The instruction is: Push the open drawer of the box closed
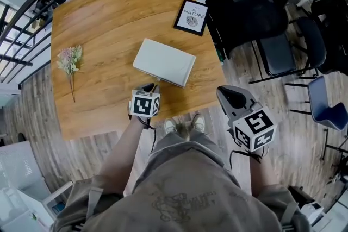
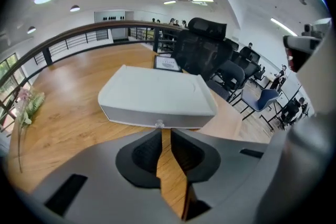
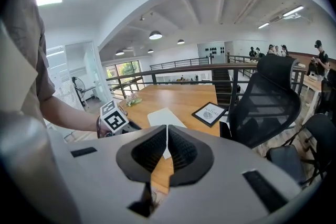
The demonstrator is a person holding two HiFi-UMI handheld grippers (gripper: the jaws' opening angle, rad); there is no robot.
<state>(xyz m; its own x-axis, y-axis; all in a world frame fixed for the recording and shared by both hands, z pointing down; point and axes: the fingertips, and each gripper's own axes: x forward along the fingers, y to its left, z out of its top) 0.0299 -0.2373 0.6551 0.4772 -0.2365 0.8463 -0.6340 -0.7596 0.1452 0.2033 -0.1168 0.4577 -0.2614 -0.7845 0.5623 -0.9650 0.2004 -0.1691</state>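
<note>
Just short of the box (image 1: 163,61), which lies near the desk's (image 1: 109,19) right-hand edge, the left tongs (image 2: 163,131) face its grey drawer front (image 2: 131,114) and small knob (image 2: 159,124). They are set to a narrow gap with nothing between them. How far the drawer stands out cannot be made out from here. Well to the right of the box and off the desk, the right tongs (image 3: 167,128) hang over the floor, closed to a hairline and empty, so nothing braces the box from behind. That looks like the main risk: the box appears light and sits loose, and a push could slide the whole thing away toward the framed card (image 1: 191,16) beyond it instead of seating the drawer. A push to one side of the knob could swing the box round toward the desk edge beside it. The narrow tips might also straddle the knob or skid off it and ride up over the lid.
</note>
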